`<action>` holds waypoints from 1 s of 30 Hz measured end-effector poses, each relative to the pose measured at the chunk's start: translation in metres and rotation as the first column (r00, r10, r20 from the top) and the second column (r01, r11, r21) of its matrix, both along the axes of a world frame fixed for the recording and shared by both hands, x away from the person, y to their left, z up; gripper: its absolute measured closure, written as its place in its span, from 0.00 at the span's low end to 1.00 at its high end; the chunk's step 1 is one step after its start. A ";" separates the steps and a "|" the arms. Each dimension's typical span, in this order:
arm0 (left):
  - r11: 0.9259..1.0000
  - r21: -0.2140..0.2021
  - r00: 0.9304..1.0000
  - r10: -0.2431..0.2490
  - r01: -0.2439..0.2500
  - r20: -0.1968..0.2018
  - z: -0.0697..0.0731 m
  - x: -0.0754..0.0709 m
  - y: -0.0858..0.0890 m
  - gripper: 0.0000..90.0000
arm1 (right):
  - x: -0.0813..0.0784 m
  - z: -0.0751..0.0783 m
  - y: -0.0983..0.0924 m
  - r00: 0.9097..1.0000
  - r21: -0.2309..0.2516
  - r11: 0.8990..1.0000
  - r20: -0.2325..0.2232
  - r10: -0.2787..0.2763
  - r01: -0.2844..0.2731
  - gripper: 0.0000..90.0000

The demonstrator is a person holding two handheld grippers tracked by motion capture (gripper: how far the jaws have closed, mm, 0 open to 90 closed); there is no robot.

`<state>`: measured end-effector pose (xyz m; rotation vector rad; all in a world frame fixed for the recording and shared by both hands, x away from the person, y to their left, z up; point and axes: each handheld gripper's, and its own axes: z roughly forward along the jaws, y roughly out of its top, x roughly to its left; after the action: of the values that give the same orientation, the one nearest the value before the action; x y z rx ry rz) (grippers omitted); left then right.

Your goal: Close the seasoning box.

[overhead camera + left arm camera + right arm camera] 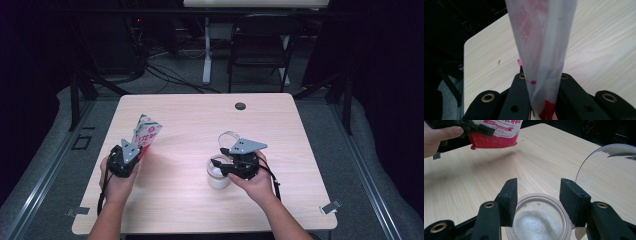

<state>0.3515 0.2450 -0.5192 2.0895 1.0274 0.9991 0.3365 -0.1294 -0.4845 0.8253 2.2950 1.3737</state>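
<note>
Sugar pouch [144,135], clamped upright in the left hand-held gripper [126,159], hung well left of the open jar [219,173] on the surface [190,120]; the right hand-held gripper [234,165], jaws apart, straddled the jar's rim, hinged lid [229,137] tipped back.

Table [200,120] mid-frame, high view. Bag [145,135] at left of centre, raised above tabletop. Jar [218,175] right of centre, on tabletop; hinged lid [229,137] standing behind it. Chair [260,45] upper centre, beyond table.
</note>
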 end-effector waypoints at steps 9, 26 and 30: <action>0.998 0.027 0.998 0.056 -0.055 -0.037 -0.006 0.004 0.012 0.98 | 0.001 0.000 0.002 1.000 -0.001 1.000 -0.004 0.010 -0.010 0.54; 0.996 -0.046 0.995 0.073 -0.077 -0.072 -0.011 0.003 0.024 0.96 | 0.003 0.001 0.004 1.000 0.018 1.000 -0.002 0.011 -0.010 0.54; 0.995 -0.062 0.995 0.074 -0.078 -0.063 -0.010 0.001 0.026 0.96 | 0.003 0.002 0.004 1.000 0.018 1.000 -0.001 0.011 -0.011 0.54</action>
<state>0.3527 0.2708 -0.5297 2.0520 1.1624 0.9321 0.3396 -0.1255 -0.4830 0.8213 2.2943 1.4011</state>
